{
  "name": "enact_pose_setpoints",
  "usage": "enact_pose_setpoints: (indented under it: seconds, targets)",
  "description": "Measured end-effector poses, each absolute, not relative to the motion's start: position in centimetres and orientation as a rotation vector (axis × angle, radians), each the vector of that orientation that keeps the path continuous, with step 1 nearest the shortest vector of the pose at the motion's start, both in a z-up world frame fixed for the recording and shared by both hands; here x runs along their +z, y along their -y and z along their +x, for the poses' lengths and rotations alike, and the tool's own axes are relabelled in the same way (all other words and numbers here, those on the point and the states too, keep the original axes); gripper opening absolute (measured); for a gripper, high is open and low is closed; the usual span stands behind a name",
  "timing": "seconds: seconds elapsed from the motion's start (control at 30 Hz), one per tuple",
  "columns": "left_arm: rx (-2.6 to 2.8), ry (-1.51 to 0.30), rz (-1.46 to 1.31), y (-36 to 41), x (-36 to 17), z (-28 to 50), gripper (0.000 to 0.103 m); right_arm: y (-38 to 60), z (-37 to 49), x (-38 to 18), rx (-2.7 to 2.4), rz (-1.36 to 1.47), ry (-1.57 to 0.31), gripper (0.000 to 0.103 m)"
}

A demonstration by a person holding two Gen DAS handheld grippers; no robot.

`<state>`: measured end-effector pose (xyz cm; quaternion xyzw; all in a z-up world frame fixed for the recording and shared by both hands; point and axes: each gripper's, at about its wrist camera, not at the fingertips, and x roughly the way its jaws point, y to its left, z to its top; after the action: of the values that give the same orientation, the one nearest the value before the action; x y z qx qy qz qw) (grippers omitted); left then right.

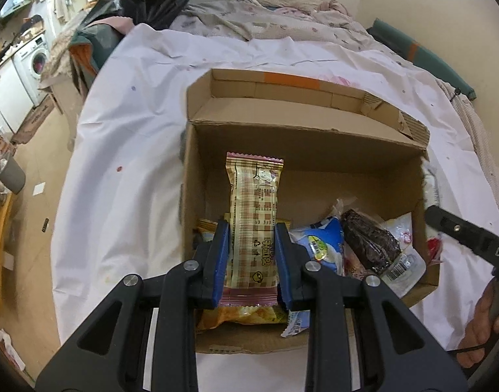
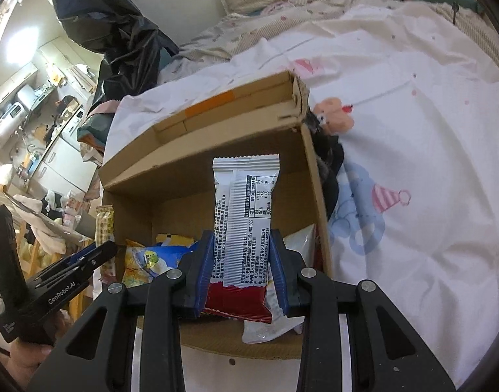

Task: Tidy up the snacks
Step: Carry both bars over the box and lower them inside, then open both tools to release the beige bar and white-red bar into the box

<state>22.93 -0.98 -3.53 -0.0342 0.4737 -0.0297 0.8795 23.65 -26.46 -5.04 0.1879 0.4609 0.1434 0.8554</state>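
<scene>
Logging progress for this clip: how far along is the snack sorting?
Midway. Several packets already lie in the open cardboard box. The left gripper holds a beige checkered wrapper and the right gripper a white-and-red wrapper, both above the box. Both remain unreleased.

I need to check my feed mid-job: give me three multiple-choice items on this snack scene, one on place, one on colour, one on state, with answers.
1. Where does the cardboard box sit?
A. on a white sheet on the bed
B. on the floor
C. on a wooden shelf

2. What colours is the snack packet in the right tool?
A. green and black
B. white and red
C. plain blue

3. What is the state of the left tool?
A. open over the box
B. shut on nothing
C. shut on the beige checked snack bar

Answers: 1 A, the white sheet lies all around the box. 2 B, white upper part, red end. 3 C, blue pads press both its sides.
</scene>
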Motion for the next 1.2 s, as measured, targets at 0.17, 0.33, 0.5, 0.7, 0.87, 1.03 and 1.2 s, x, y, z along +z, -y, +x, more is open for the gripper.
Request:
enact_pose_setpoints:
  seconds: [0.17, 0.33, 0.5, 0.7, 0.87, 1.03, 1.2]
  targets:
    - [-0.081, -0.993, -0.071, 1.5, -3.7, 22.9, 0.024, 25.5, 23.8, -5.3, 0.317, 0.378, -0.994, 0.035]
    - [-0.081, -0.993, -0.052, 2.0, -3.8, 22.5, 0.024, 24.8, 23.7, -5.7, 0.333, 0.353, -1.019, 0.036]
    - [-0.074, -0.990, -0.041, 2.1, -3.8, 22.4, 0.025, 24.5, 23.7, -5.8, 0.344, 0.351, -1.026, 0.037]
    - [-0.067, -0.978, -0.051, 1.9, -3.4, 22.0, 0.063, 24.9, 23.9, -6.0, 0.347, 0.387, -1.051, 0.062]
    - [-0.069, -0.943, -0.066, 1.6, -2.8, 21.5, 0.080, 25.3, 23.7, -5.8, 0.337, 0.401, -1.028, 0.066]
    - [-0.108, -0.958, -0.108, 1.3, -3.0, 21.3, 0.080, 25.5, 23.6, -5.6, 0.335, 0.397, -1.021, 0.067]
    - [-0.095, -0.914, -0.092, 1.1, -2.3, 20.5, 0.080, 25.9, 23.5, -5.3, 0.328, 0.417, -1.011, 0.070]
